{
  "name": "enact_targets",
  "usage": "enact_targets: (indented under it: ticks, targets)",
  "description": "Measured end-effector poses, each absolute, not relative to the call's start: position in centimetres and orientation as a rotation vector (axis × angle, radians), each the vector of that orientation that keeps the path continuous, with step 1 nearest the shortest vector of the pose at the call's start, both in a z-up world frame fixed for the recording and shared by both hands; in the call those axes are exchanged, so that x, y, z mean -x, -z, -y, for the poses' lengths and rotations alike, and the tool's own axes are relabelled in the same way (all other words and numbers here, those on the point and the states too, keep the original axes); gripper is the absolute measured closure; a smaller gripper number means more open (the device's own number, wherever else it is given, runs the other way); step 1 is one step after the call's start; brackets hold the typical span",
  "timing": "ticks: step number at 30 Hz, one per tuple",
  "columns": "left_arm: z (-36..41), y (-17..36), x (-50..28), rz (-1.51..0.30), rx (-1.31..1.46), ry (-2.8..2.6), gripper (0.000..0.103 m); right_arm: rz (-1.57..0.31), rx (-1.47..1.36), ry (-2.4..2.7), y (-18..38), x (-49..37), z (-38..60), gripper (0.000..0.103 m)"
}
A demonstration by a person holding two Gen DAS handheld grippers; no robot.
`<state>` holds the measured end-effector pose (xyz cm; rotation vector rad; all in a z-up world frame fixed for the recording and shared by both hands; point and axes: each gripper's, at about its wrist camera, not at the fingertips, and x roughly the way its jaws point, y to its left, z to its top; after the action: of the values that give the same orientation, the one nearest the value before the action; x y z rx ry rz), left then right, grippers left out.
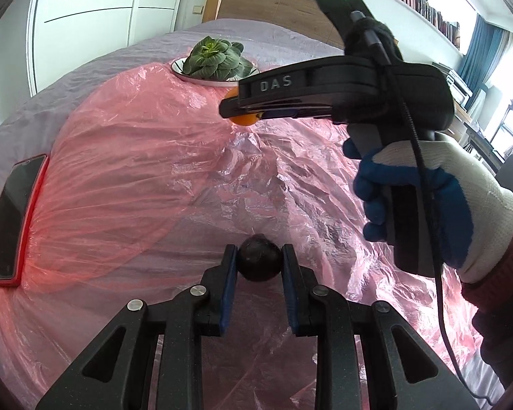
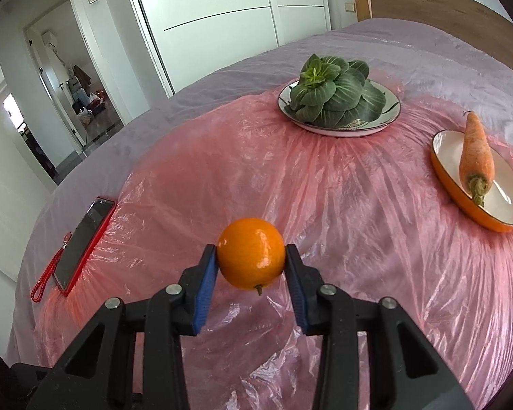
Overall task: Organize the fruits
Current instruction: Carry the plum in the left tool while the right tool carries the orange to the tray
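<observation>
My left gripper (image 1: 259, 263) is shut on a small dark round fruit (image 1: 259, 260), held just above the pink plastic sheet (image 1: 126, 171). My right gripper (image 2: 251, 256) is shut on an orange (image 2: 251, 253), both blue pads pressed on its sides, lifted off the sheet. In the left wrist view the right gripper (image 1: 237, 107) reaches in from the right with the orange (image 1: 244, 119) partly hidden behind its fingers, held by a gloved hand (image 1: 427, 205).
A plate (image 2: 389, 114) of leafy greens (image 2: 335, 95) sits far on the sheet. An orange-rimmed dish (image 2: 444, 171) with a carrot (image 2: 476, 150) lies at the right. A phone in a red case (image 2: 82, 242) rests at the left edge of the sheet on the grey bed cover.
</observation>
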<state>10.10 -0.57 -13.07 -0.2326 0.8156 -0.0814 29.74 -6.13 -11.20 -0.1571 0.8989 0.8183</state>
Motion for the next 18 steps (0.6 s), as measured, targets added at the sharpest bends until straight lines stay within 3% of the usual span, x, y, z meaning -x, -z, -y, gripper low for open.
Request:
enact_targets:
  ticks: [18]
  targets:
    - [2.3, 10.3, -8.7, -0.79, 0.152, 0.034, 0.082, -0.897, 0.057, -0.722, 8.8, -25.6, 14.1, 0.03]
